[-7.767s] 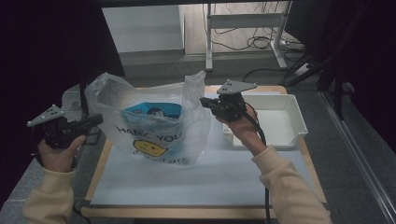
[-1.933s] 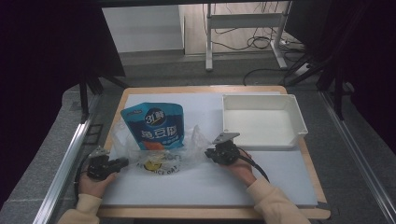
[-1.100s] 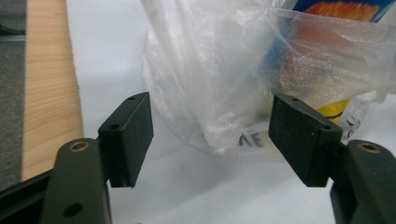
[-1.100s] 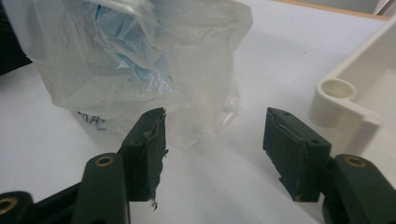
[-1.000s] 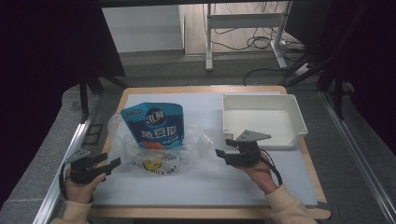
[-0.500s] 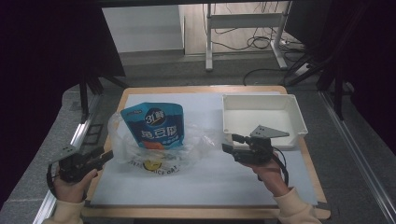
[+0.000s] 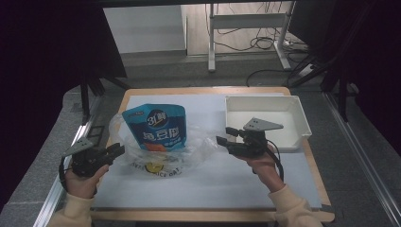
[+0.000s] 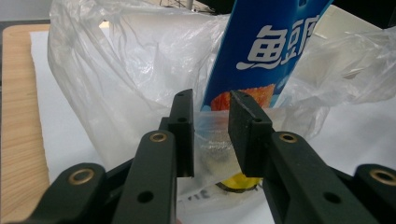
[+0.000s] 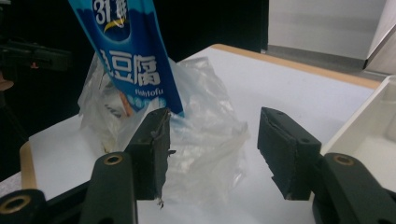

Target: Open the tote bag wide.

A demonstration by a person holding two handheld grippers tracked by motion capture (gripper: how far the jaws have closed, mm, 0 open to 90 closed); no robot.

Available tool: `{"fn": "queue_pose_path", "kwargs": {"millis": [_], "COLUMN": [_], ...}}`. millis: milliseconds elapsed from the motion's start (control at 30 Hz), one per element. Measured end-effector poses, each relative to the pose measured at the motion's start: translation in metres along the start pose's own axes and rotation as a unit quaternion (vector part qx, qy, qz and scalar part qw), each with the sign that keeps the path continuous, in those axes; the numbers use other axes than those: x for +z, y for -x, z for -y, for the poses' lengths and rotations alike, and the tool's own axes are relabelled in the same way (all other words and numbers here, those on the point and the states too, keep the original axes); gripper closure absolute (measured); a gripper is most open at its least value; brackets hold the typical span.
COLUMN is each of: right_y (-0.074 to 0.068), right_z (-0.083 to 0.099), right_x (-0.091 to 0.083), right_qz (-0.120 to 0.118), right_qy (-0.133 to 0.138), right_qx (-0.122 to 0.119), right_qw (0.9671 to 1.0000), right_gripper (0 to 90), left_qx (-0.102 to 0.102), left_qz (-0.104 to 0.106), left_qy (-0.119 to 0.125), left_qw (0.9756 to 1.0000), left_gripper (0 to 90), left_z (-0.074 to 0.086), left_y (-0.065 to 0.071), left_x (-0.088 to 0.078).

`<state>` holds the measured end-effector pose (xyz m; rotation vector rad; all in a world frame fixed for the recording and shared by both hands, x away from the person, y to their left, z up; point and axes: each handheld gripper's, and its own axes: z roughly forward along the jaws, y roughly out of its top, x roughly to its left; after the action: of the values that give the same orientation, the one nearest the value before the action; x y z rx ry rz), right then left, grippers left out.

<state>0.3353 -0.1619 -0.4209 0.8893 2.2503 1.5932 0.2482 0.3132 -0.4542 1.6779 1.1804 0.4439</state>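
Both grippers flank the plastic bag [image 7: 156, 151] on the counter, blue pouch [image 7: 156, 128] upright inside – left gripper [image 8: 210, 123] fingers closing on its near edge, right gripper [image 9: 212, 149] spread, just beside the far edge

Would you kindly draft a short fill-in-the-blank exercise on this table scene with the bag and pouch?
1. The blue pouch stands inside a clear ____ bag.
2. The white tray lies at the table's ____ side in the high view.
3. The left gripper has a fold of the ____ between its jaws.
4. The right gripper holds ____.

Missing words: plastic; right; bag; nothing
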Motion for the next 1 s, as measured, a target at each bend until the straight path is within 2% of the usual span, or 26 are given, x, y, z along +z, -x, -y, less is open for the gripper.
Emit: {"fn": "queue_pose_path", "kwargs": {"millis": [167, 233, 267, 300, 367, 467, 667, 767, 1000], "right_y": [0.0, -0.003, -0.003, -0.008, -0.011, -0.019, -0.029, -0.027, -0.02], "right_z": [-0.013, -0.024, -0.024, -0.032, -0.035, -0.041, -0.032, -0.026, -0.026], "right_x": [-0.003, 0.0, 0.0, 0.007, 0.011, 0.027, 0.062, 0.068, 0.067], "right_qz": [-0.005, -0.023, -0.023, -0.034, -0.038, -0.055, -0.072, -0.067, -0.058], "right_qy": [0.019, 0.028, 0.028, 0.026, 0.024, 0.011, -0.03, -0.042, -0.042], "right_qx": [-0.005, -0.012, -0.012, -0.021, -0.023, -0.036, -0.041, -0.044, -0.035], "right_qw": [0.9998, 0.9993, 0.9993, 0.9989, 0.9987, 0.9978, 0.9961, 0.9959, 0.9968], "right_gripper": [51.9, 63.3, 63.3, 70.6, 72.2, 77.4, 79.7, 80.0, 81.0], "left_qx": [0.0, 0.0, 0.0, -0.003, -0.006, -0.011, -0.017, -0.014, -0.018], "left_qz": [0.002, 0.005, 0.005, 0.006, 0.006, 0.01, 0.016, 0.019, 0.026], "left_qy": [0.006, 0.002, 0.002, 0.002, 0.003, 0.002, -0.008, -0.018, -0.021], "left_qw": [1.0, 1.0, 1.0, 1.0, 1.0, 0.9999, 0.9997, 0.9996, 0.9993], "left_gripper": [74.1, 81.3, 82.9, 84.7, 85.4, 87.0, 86.9, 86.0, 86.7], "left_z": [-0.009, -0.017, -0.017, -0.022, -0.026, -0.033, -0.037, -0.031, -0.025], "left_y": [-0.001, -0.004, -0.004, -0.007, -0.009, -0.012, -0.015, -0.013, -0.011], "left_x": [0.0, 0.005, 0.005, 0.009, 0.013, 0.02, 0.034, 0.036, 0.035]}}
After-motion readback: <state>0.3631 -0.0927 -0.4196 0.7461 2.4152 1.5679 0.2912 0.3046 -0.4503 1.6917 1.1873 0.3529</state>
